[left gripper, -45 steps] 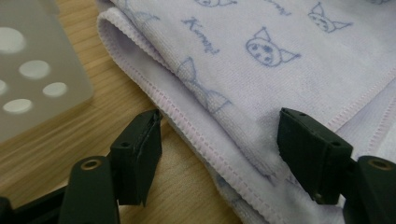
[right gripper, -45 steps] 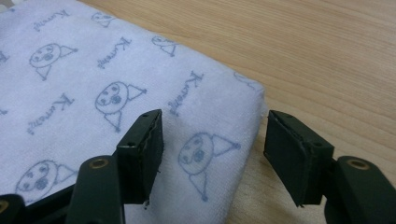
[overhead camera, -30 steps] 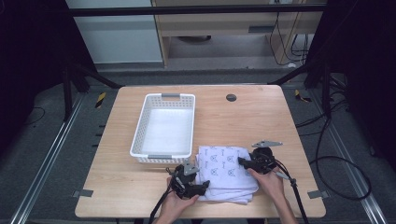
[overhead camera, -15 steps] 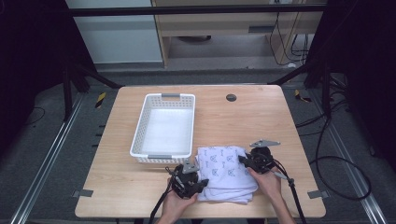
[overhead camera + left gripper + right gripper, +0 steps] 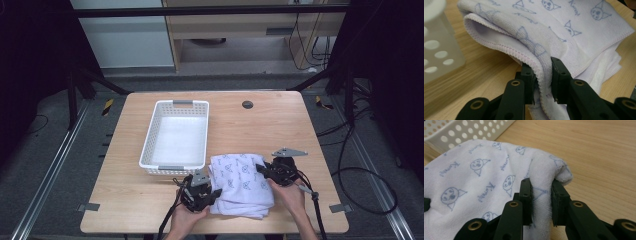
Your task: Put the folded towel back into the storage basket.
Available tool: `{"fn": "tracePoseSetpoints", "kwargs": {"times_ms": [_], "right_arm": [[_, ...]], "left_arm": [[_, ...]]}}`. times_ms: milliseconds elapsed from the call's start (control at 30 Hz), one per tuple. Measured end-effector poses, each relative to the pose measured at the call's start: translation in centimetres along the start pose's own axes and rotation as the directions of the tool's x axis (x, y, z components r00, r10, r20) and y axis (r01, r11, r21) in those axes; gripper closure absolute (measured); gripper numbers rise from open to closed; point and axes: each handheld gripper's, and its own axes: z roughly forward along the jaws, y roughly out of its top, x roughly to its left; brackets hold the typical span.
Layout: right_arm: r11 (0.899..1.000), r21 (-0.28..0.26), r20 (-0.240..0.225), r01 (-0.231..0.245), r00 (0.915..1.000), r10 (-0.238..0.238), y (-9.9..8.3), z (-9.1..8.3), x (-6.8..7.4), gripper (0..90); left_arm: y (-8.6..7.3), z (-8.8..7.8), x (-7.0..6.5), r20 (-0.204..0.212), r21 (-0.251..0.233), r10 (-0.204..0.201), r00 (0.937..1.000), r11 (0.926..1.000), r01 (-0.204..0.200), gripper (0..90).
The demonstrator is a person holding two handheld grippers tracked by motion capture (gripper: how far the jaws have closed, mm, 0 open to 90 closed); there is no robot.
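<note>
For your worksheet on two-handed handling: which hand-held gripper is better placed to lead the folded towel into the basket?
Probably the left hand-held gripper: it grips the towel beside the white basket.

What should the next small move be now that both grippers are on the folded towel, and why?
Probably a level lift with both hands toward the white basket. The left gripper and right gripper have just closed, each pinching an edge of the towel, which still lies on the table beside the basket.

Left claw and right claw have just been closing, jaws clamped.
</note>
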Motion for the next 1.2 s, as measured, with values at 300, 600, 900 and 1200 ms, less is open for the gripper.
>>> {"fn": "tracePoseSetpoints", "kwargs": {"times_ms": [300, 600, 900, 1200], "right_arm": [[0.999, -0.032, 0.012, 0.028, 0.9996, -0.027, 0.5, -1.2, 0.8, 73.9], [0.995, -0.081, 0.013, 0.054, 0.9985, -0.053, 1.3, -2.7, 1.5, 74.0], [0.989, -0.137, 0.004, 0.062, 0.9981, -0.062, 2.1, -4.2, 2.1, 74.0], [0.984, -0.160, 0.006, 0.074, 0.9972, -0.074, 2.5, -4.8, 2.5, 74.0]], "left_arm": [[0.5, -1.1, -0.3, -0.001, -0.029, 0.015, 0.9999, 0.9995, -0.015, 73.9], [1.1, -2.3, -0.5, 0.004, -0.073, 0.023, 0.9997, 0.9971, -0.023, 74.0], [1.9, -3.9, -0.7, 0.002, -0.119, 0.035, 0.9994, 0.9923, -0.034, 74.1], [2.3, -4.7, -1.0, -0.008, -0.139, 0.048, 0.9988, 0.9891, -0.049, 74.1]]}}
